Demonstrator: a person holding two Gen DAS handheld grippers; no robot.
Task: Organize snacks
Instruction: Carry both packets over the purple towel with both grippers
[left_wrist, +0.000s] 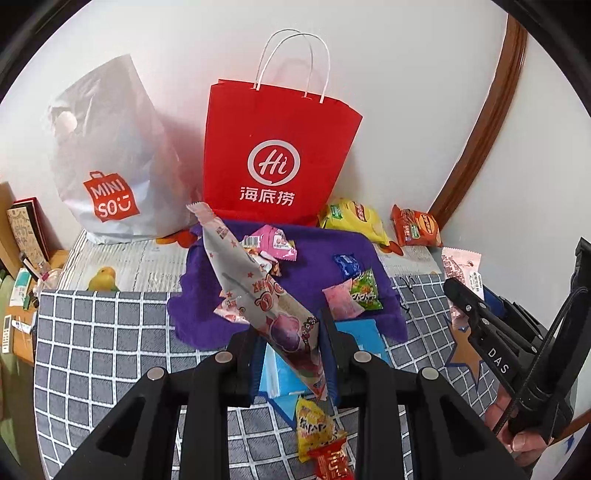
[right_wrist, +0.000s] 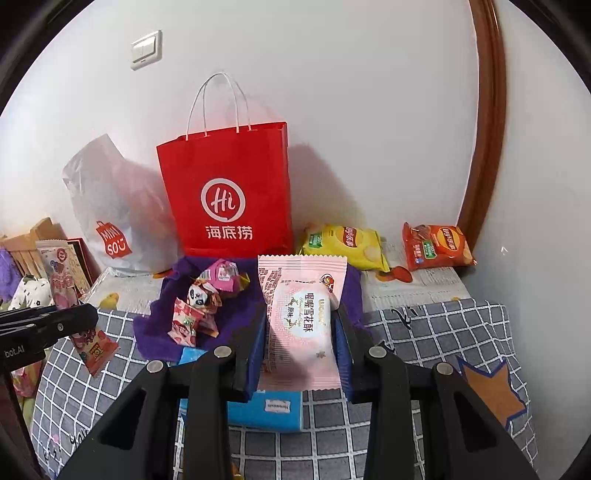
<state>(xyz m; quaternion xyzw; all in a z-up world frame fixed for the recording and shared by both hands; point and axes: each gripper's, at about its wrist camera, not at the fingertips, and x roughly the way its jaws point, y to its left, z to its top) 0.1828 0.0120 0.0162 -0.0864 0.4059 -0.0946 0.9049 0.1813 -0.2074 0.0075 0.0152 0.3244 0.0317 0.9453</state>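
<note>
Black plastic jaws of my left gripper (left_wrist: 288, 354) are clamped tight on a long silvery snack packet (left_wrist: 258, 291), pinched near its purple-printed lower end, so the packet slants up and away to the left over the purple cloth (left_wrist: 207, 306). The tool tilts steeply downward over the table. My right gripper (right_wrist: 303, 332) is likewise closed, its blue-padded fingers (right_wrist: 341, 347) pressing both sides of a pink nougat packet (right_wrist: 301, 317) that stands nearly upright between them, top edge toward the wall. That tool also points down at a slant, less steeply. From the left camera I see the right tool off to the right, with part of my hand (left_wrist: 517, 432) wrapped round its handle.

Below both grippers lies a light blue box (right_wrist: 266, 410) on the grey checked tablecloth (right_wrist: 424, 325). On the purple cloth sit loose small sweets: a pink pouch (left_wrist: 275, 242), a green-and-pink one (left_wrist: 354, 299), a small blue one (left_wrist: 347, 264). A yellow sachet (left_wrist: 314, 428) and a red one (left_wrist: 332, 463) lie near the left tool's base.

Against the white wall stands the red paper bag (left_wrist: 277, 155), upright, handles up, with a white Miniso bag (left_wrist: 107, 162) to its left. To its right, near the corner, lie a yellow crisp packet (right_wrist: 347, 243) and an orange crisp packet (right_wrist: 436, 247), apart from each other.
</note>
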